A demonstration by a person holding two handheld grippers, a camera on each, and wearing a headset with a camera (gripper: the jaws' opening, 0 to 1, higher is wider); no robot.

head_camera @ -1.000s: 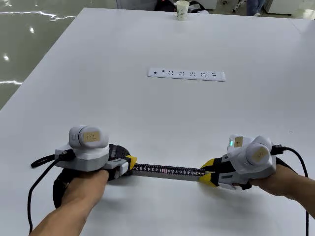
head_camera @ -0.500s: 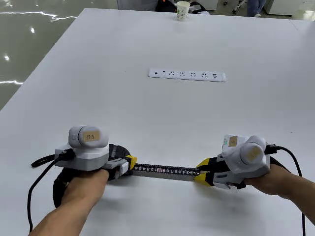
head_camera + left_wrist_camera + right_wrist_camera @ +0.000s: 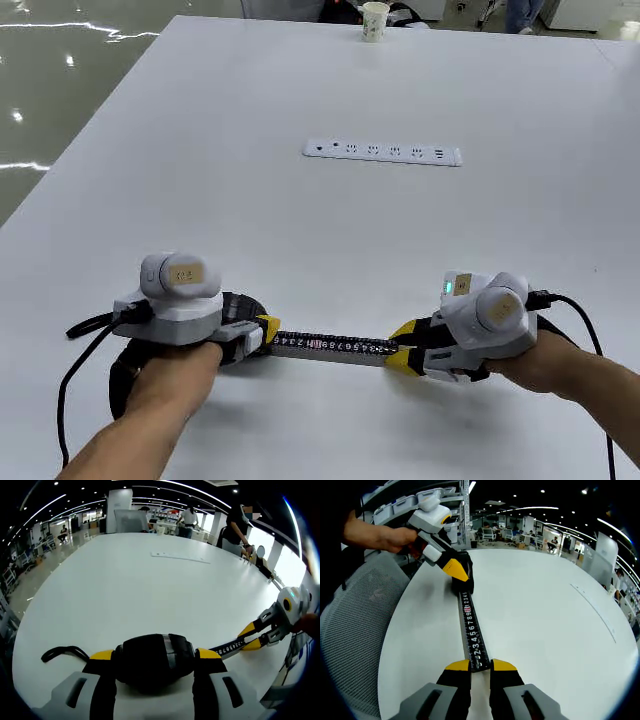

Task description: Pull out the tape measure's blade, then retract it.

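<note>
The black tape measure case (image 3: 156, 657) sits between the yellow-tipped jaws of my left gripper (image 3: 156, 654), which is shut on it at the near left of the white table (image 3: 330, 230). The case (image 3: 243, 312) shows in the head view beside that gripper (image 3: 262, 331). The dark numbered blade (image 3: 330, 346) runs flat along the table to my right gripper (image 3: 402, 346), whose jaws are shut on the blade's end. In the right gripper view the blade (image 3: 470, 631) stretches from my right gripper (image 3: 480, 666) to the case (image 3: 463, 576).
A white power strip (image 3: 381, 152) lies mid-table beyond the blade. A paper cup (image 3: 375, 20) stands at the far edge. A black cord (image 3: 85, 350) trails off the left gripper. A mesh chair (image 3: 355, 630) stands beside the table, and people stand in the background.
My right gripper has moved left toward the case with the blade's end in it, so the exposed blade is shorter. The left gripper and case have stayed put.
</note>
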